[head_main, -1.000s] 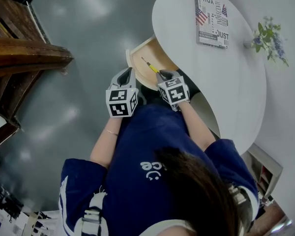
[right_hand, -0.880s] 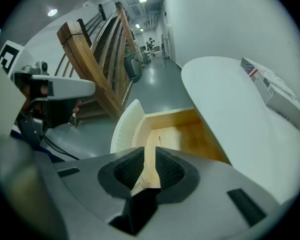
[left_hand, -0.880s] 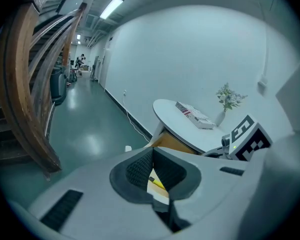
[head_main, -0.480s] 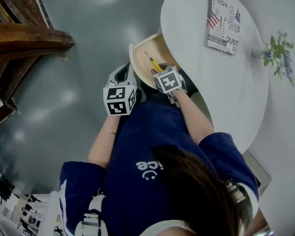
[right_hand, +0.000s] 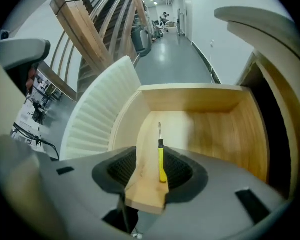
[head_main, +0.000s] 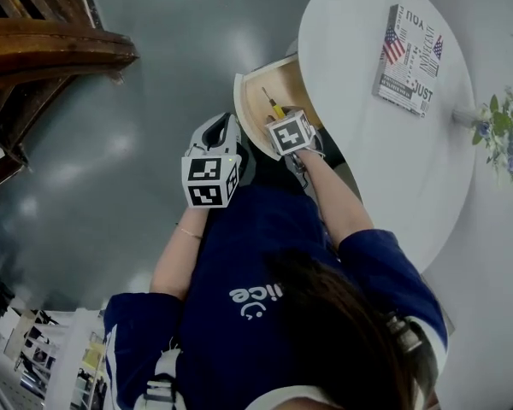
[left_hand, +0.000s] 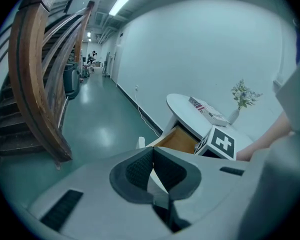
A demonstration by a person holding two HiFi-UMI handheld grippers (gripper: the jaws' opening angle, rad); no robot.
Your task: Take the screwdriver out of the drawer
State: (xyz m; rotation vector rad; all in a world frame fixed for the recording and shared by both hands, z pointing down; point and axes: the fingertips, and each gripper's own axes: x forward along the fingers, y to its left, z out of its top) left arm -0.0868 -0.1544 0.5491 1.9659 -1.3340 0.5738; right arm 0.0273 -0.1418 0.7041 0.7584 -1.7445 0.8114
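Right gripper (right_hand: pixel 151 170), jaws just opened wide, straddles the yellow screwdriver (right_hand: pixel 161 164) lying in the open drawer (right_hand: pixel 200 101), handle off-centre rightward: centre, lower, then close. Left gripper (left_hand: pixel 151 171): jaws together, empty.

Round white table (head_main: pixel 368 126): book (head_main: pixel 412 60), flower vase (head_main: pixel 465 116) on top; screwdriver (right_hand: pixel 161 159) lies in open drawer (right_hand: pixel 190 98)
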